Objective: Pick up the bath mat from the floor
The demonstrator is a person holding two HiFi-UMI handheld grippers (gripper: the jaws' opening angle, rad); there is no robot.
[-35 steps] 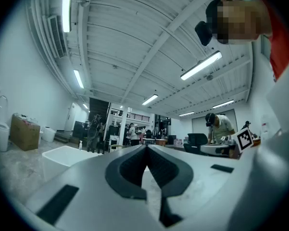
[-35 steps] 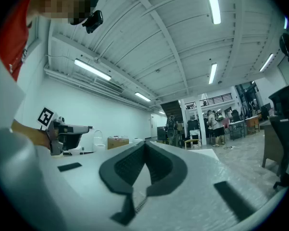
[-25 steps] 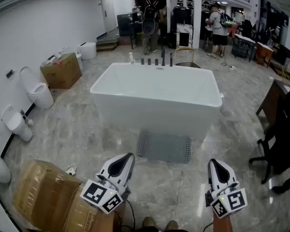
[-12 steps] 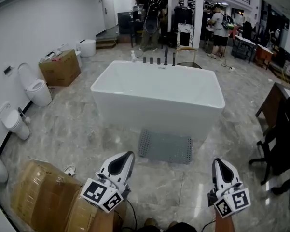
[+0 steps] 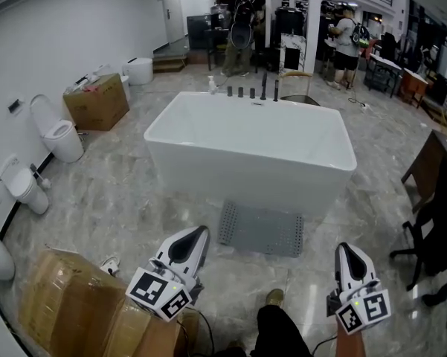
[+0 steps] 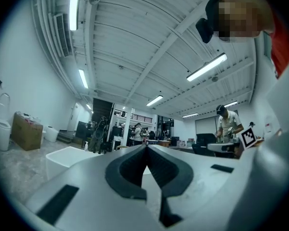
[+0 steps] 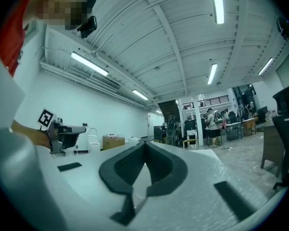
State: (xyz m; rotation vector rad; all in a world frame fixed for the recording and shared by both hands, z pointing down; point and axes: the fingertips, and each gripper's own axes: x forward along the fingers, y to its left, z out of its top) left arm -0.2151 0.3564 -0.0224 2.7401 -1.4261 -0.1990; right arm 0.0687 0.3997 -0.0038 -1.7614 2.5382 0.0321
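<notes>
Now, with your left gripper [image 5: 198, 232] and right gripper [image 5: 346, 249] both pinched shut and empty, well short of the mat [image 5: 261, 229] lying flat just before the near wall of the tub [image 5: 245, 178], that thin, grey, hole-dotted rubbery rectangle may skid on the glossy marble floor [image 5: 119, 199] unless you open first.

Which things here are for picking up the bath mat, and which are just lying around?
For the job: bath mat, left hand-held gripper, right hand-held gripper, both shut and empty.
Just lying about: bathtub, toilet, cardboard box.
</notes>
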